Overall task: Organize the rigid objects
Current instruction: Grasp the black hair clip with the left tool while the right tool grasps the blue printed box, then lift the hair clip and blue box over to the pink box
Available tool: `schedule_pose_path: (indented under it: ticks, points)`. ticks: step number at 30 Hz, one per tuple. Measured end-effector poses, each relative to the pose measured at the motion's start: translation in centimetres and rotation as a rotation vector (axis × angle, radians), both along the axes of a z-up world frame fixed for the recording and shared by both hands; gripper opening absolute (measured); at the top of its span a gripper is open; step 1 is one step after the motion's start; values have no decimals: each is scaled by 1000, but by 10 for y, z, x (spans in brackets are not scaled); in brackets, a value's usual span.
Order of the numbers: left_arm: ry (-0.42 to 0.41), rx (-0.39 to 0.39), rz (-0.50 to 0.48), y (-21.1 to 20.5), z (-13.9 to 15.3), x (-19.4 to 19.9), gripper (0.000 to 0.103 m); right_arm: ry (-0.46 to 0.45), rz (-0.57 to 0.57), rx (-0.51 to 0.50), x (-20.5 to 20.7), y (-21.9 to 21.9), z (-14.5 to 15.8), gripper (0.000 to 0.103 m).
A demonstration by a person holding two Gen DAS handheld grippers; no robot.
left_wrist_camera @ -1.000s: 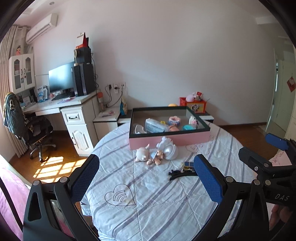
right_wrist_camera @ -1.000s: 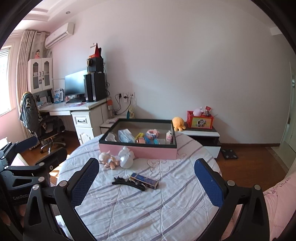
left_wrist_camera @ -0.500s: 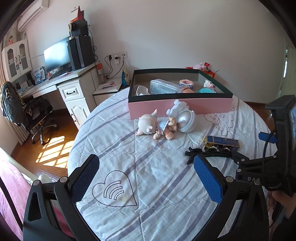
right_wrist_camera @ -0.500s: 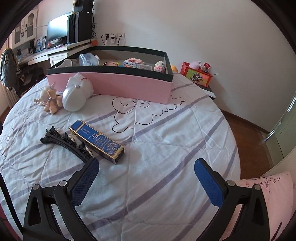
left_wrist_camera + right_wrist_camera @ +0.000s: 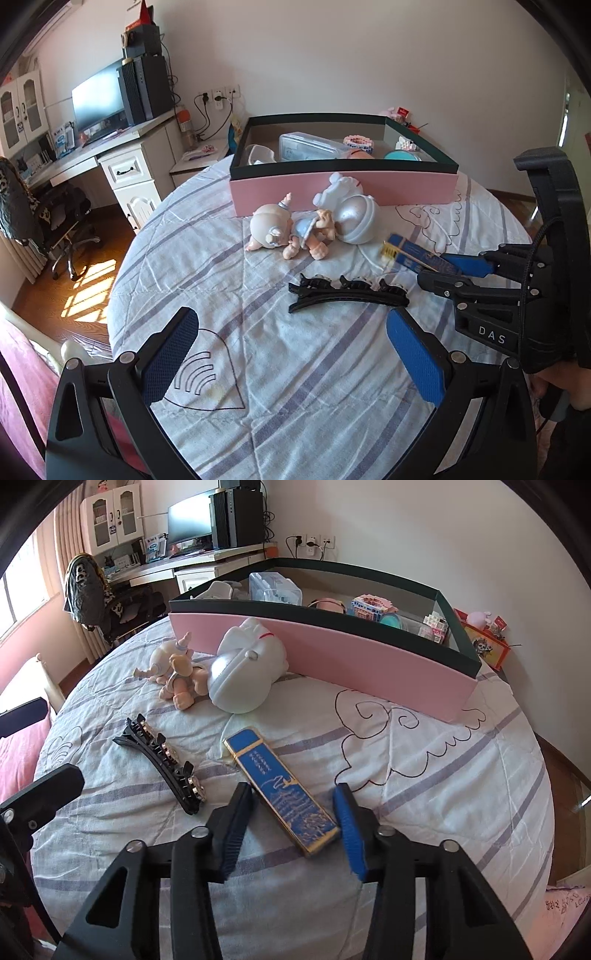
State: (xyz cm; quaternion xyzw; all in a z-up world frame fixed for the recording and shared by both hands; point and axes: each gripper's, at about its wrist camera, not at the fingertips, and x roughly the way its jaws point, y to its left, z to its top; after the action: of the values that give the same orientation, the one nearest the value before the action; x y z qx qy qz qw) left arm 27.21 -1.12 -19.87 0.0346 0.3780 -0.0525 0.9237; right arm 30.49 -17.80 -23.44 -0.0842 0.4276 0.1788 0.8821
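A blue and gold flat box (image 5: 280, 786) lies on the striped cloth of the round table (image 5: 443, 775). My right gripper (image 5: 293, 805) is closing on its near end, one pad at each long side. In the left wrist view that gripper (image 5: 443, 266) covers the end of the blue box (image 5: 410, 254). A black hair clip (image 5: 351, 293) (image 5: 162, 760) lies just left of it. My left gripper (image 5: 291, 325) hangs open over bare cloth in front of the clip. A small doll (image 5: 291, 232) and a white round toy (image 5: 354, 218) lie against the pink storage box (image 5: 413, 188).
The pink box with its dark rim (image 5: 369, 664) holds several small items at the table's far side. A desk with a monitor (image 5: 99, 99) and an office chair (image 5: 48, 218) stand to the left. A red toy box (image 5: 484, 646) sits behind the table on the right.
Both grippers dropped toward the table and tilted down. The right one moved over the blue box and its jaws went from wide open to narrow around it. The left stayed open.
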Motion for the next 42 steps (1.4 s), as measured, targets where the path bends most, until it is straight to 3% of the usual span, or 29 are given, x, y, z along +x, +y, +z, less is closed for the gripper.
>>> schedule_pose_path:
  ticks: [1, 7, 12, 17, 21, 27, 30, 33, 35, 37, 39, 42]
  points:
    - [5, -8, -4, -5, -1, 1, 103, -2, 2, 15, -3, -3, 1, 21]
    - [75, -56, 5, -42, -9, 24, 103, -12, -96, 93, -12, -38, -2, 21]
    - [145, -23, 104, -57, -25, 49, 103, -13, -101, 125, -10, -44, -2, 21]
    - [194, -33, 208, -23, -37, 45, 103, -6, -97, 154, -8, -47, -5, 21]
    - [177, -19, 254, 6, -36, 25, 103, -12, -102, 143, -9, -44, -5, 21]
    - [151, -30, 256, 25, -36, 24, 103, -17, -123, 111, -7, -38, -3, 21]
    - [142, 1, 240, 21, -37, 36, 100, -10, -132, 104, 2, -36, -2, 22]
    - [131, 14, 209, 13, -41, 46, 89, -10, -137, 71, 12, -30, -1, 29]
    - [102, 25, 169, 7, -40, 48, 74, 0, -124, 44, 18, -25, -1, 31]
    - [80, 22, 116, 2, -38, 45, 42, 2, -118, 19, 23, -21, -2, 31]
    - [63, 14, 65, -4, -37, 43, 24, -1, -112, 2, 25, -18, -3, 31]
    - [42, 11, 43, -3, -33, 36, 22, -7, -89, 5, 20, -16, -2, 21]
